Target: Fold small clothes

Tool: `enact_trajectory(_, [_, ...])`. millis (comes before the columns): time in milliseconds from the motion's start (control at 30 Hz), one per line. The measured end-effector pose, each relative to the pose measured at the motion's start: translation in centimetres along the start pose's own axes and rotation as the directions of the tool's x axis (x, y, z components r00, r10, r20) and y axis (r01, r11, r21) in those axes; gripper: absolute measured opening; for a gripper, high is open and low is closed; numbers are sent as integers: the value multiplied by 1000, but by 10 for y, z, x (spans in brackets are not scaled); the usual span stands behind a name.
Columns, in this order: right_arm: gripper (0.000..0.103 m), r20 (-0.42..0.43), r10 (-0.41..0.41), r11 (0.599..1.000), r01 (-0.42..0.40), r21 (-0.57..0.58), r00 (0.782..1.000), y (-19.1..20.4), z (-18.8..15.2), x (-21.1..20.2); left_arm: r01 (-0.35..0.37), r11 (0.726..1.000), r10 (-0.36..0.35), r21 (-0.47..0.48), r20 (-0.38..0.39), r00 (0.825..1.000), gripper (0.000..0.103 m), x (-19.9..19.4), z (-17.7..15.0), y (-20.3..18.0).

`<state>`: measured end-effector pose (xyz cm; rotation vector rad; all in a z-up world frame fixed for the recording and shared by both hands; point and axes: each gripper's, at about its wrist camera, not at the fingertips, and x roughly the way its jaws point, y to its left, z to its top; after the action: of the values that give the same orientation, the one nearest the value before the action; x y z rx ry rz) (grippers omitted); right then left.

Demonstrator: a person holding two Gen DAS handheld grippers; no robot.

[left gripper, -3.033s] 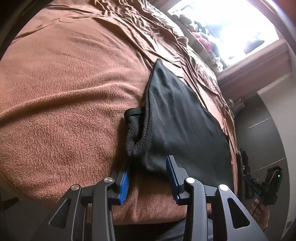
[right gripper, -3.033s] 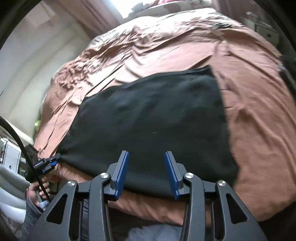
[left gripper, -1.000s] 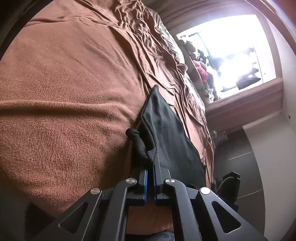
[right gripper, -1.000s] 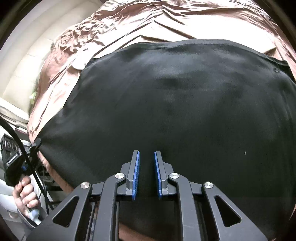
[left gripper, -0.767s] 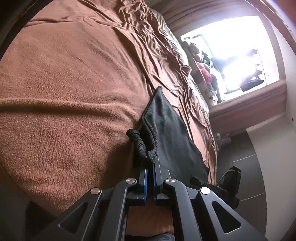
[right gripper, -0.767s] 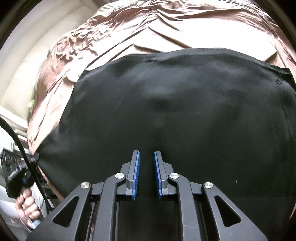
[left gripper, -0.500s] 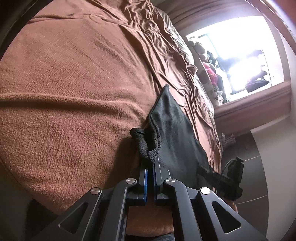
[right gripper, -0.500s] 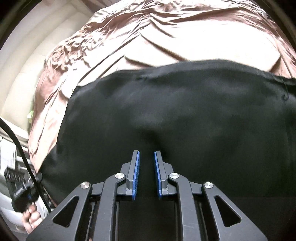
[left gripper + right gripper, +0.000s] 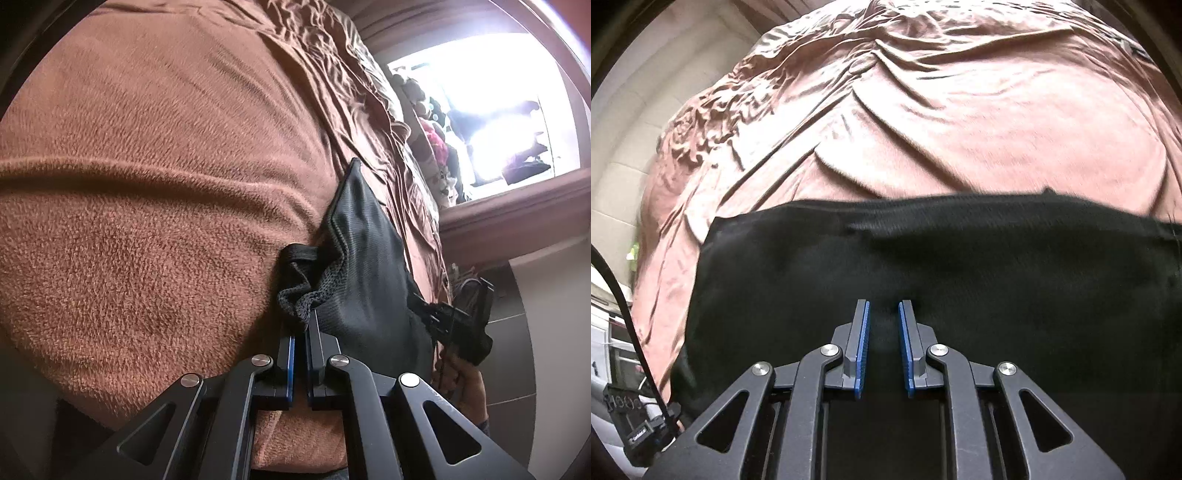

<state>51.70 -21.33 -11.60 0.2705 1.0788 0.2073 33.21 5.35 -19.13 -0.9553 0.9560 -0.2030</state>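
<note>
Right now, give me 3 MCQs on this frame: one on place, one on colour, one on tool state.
1. Where does the garment lie?
A. on the brown blanket
B. on a wooden floor
C. in a basket

2. What colour is the garment?
A. white
B. black
C. red

3. How is the left tool?
A. wide open above the cloth
B. shut on the garment's near edge
C. out of view

Key:
1 A, the black garment lies on the brown blanket.
2 B, it reads black in both views.
3 B, the left tool has its pads pinched on mesh fabric; the right tool grips the same cloth.
</note>
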Motion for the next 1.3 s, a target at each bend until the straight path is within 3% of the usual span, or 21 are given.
enact_trajectory(233, [13, 1, -39, 999, 39, -16, 999, 7, 17, 14, 33, 999, -33, -24, -15, 999, 4, 2, 2, 9])
enact_trajectory(500, [13, 13, -50, 997, 51, -61, 999, 22, -2, -21, 128, 991, -129, -41, -21, 991, 4, -9, 4, 7])
enact_trajectory(900, [13, -26, 82, 995, -83, -49, 996, 23, -52, -59, 288, 958, -288, -4, -30, 957, 4, -26, 13, -32])
enact_trajectory(1300, [13, -99, 123, 992, -125, -9, 987, 8, -94, -45, 347, 932, -341, 102, -68, 938, 4, -30, 16, -90])
